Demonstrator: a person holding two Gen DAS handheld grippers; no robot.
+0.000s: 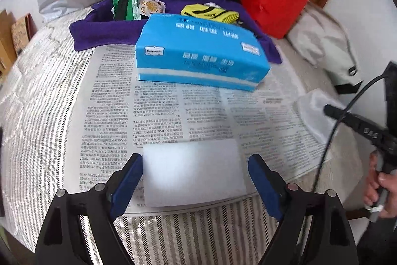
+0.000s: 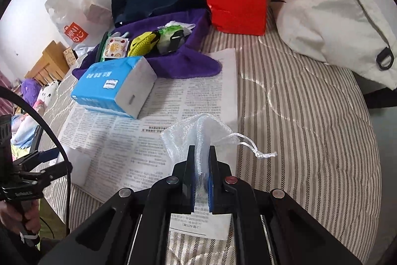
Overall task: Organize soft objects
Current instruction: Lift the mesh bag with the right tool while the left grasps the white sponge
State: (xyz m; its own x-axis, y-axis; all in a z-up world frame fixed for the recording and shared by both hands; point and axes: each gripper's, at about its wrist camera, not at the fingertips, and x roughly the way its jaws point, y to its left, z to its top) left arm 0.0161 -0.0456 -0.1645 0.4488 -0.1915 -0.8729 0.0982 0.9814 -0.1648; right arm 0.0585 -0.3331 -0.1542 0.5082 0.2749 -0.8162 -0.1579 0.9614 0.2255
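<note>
White sponge block (image 1: pixel 192 171) lies flat on newspaper (image 1: pixel 158 113), long axis running across between the left gripper (image 1: pixel 194 165) fingers. Jaws wide open, straddling its two short ends, barely touching or just off, can't tell. Blue tissue pack (image 1: pixel 202 52) ahead of the jaws, long axis also crosswise. Right gripper (image 2: pixel 200 155) jaws nearly closed, pinching white mesh pouch (image 2: pixel 191 134); pouch extends forward past the tips, drawstring (image 2: pixel 250 144) trailing right. Purple cloth (image 2: pixel 178 61) beyond holds small packets.
</note>
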